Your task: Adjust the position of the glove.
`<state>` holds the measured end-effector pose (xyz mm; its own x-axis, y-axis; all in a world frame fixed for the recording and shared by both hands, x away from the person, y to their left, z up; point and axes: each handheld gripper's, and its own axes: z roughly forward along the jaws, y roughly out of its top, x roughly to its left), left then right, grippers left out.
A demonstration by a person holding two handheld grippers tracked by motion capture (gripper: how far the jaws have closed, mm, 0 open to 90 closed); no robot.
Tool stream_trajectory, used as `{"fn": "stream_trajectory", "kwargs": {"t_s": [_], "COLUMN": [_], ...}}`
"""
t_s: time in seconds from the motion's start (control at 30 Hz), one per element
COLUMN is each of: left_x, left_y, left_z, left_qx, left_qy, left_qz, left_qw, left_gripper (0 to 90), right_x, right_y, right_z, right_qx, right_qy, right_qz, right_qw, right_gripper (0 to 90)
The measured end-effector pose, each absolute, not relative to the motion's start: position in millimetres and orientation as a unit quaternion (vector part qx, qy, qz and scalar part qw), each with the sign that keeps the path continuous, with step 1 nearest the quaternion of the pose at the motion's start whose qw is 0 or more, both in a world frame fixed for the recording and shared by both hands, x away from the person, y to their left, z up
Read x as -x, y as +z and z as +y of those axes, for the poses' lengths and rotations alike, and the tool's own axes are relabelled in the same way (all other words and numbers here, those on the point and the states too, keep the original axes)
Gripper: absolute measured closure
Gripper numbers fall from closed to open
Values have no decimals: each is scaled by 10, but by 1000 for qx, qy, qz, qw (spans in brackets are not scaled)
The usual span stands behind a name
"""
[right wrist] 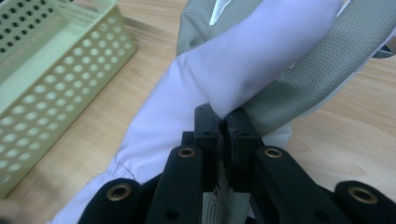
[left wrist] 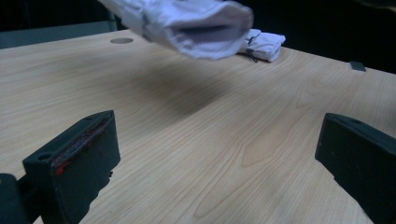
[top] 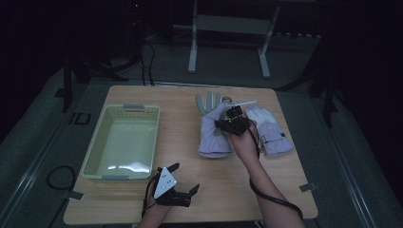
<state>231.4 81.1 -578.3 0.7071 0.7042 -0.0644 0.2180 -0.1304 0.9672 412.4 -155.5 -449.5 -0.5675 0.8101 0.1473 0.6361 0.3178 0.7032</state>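
A lavender glove [top: 211, 137] with a grey palm lies left of a second lavender glove [top: 271, 130] at the table's far middle. My right gripper [top: 222, 124] is shut on the first glove's fabric [right wrist: 243, 70], its jaws pinched together with cloth between them [right wrist: 226, 123]. In the left gripper view this glove's cuff [left wrist: 196, 23] hangs above the wood over its shadow, and the other glove [left wrist: 264, 44] lies flat behind it. My left gripper [top: 184, 178] rests near the front edge, open, with bare table between its jaws [left wrist: 219, 158].
A pale green perforated basket [top: 126, 108] stands on the left half of the table [top: 285, 190], close to the held glove [right wrist: 56, 79]. A round hole [left wrist: 121, 40] and a grey tape mark [left wrist: 357, 66] sit on the wood. A metal stand is behind the table.
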Motion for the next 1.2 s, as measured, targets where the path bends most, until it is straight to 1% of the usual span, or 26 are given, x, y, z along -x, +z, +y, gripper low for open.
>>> {"fn": "stream_trajectory", "kwargs": {"t_s": [0.2,0.4,0.5,0.77,0.87,1.1,1.2], "left_x": [-2314,-2314,-2313,-2313,-2315,-2315,-2314], "left_y": [-5781,-5782,-5782,-5781,-5781,-5781,-5781], "left_z": [811,814,809,812,813,812,810], "left_qx": [-722,-721,-721,-722,-722,-723,-723], "left_qy": [212,212,212,212,212,211,211], "left_qz": [322,322,322,321,322,321,320], "left_qw": [575,576,575,574,574,574,574], "left_gripper": [0,0,0,0,0,0,0], "right_x": [-3824,-3647,-3574,-3575,-3603,-3660,-3692], "right_y": [-4439,-4554,-4715,-5071,-5154,-5296,-5359], "right_z": [-1634,-1692,-1687,-1547,-1488,-1427,-1427], "right_qx": [-446,-454,-463,-472,-474,-471,-473], "right_qy": [389,385,374,351,347,330,327], "right_qz": [793,791,793,801,803,811,813], "right_qw": [145,137,130,109,101,101,95], "right_gripper": [849,848,848,848,846,839,823]}}
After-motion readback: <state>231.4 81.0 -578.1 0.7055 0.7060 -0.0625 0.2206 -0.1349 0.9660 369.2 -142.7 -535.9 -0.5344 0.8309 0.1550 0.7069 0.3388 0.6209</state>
